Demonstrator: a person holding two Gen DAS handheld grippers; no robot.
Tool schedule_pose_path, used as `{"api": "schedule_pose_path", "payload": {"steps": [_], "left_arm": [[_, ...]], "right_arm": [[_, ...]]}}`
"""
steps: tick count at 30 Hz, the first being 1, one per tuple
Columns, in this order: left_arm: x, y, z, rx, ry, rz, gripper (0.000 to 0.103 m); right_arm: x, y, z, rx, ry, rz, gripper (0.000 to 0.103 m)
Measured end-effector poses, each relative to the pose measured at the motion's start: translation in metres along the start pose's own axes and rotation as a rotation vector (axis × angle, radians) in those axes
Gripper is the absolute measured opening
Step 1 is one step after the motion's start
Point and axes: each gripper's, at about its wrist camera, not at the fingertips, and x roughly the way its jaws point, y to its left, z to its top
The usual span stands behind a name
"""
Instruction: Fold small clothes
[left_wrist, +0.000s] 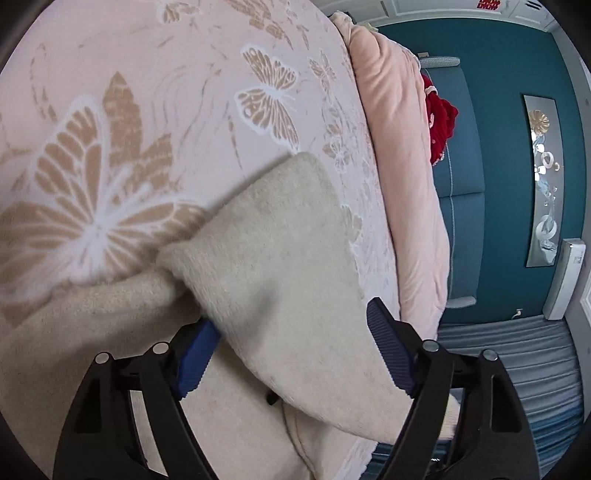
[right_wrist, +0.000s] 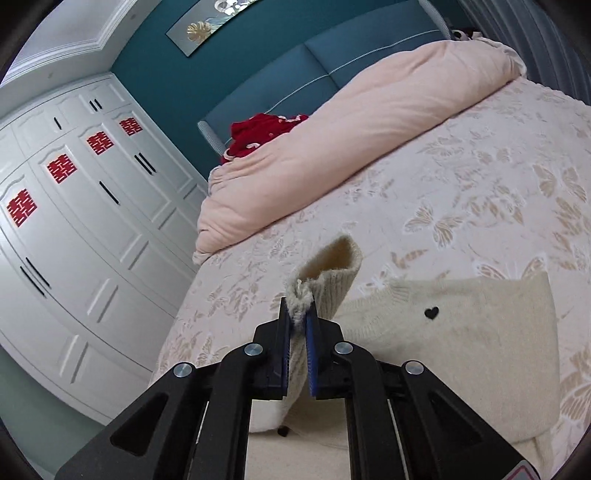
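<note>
A small cream knit sweater (right_wrist: 461, 325) with a black heart lies on the butterfly-patterned bedspread (right_wrist: 480, 177). My right gripper (right_wrist: 298, 314) is shut on the sweater's ribbed sleeve cuff (right_wrist: 328, 273) and holds it lifted above the bed. In the left wrist view the same cream sweater (left_wrist: 266, 258) fills the lower middle. My left gripper (left_wrist: 291, 325) is open, its jaws wide apart, with a fold of the sweater lying between the blue pads (left_wrist: 388, 347). The left pad is partly hidden by the fabric.
A rolled pink duvet (right_wrist: 332, 140) lies across the head of the bed, with a red garment (right_wrist: 258, 133) behind it by the blue headboard (right_wrist: 332, 62). A white wardrobe (right_wrist: 74, 221) stands left of the bed. The bed edge (left_wrist: 424, 325) runs close to my left gripper.
</note>
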Motion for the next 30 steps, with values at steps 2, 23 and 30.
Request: {"api": "schedule_pose_path", "payload": {"steps": [2, 23, 30], "left_arm": [[0.002, 0.001, 0.008, 0.019, -0.045, 0.042, 0.058], [-0.009, 0.041, -0.014, 0.419, -0.252, 0.06, 0.015], [-0.008, 0.041, -0.017, 0.443, -0.268, 0.052, 0.015]], "right_arm": [[-0.012, 0.007, 0.01, -0.039, -0.039, 0.011, 0.008], [-0.011, -0.089, -0.089, -0.012, 0.027, -0.369, 0.014], [0.185, 0.078, -0.123, -0.34, 0.467, 0.02, 0.006]]}}
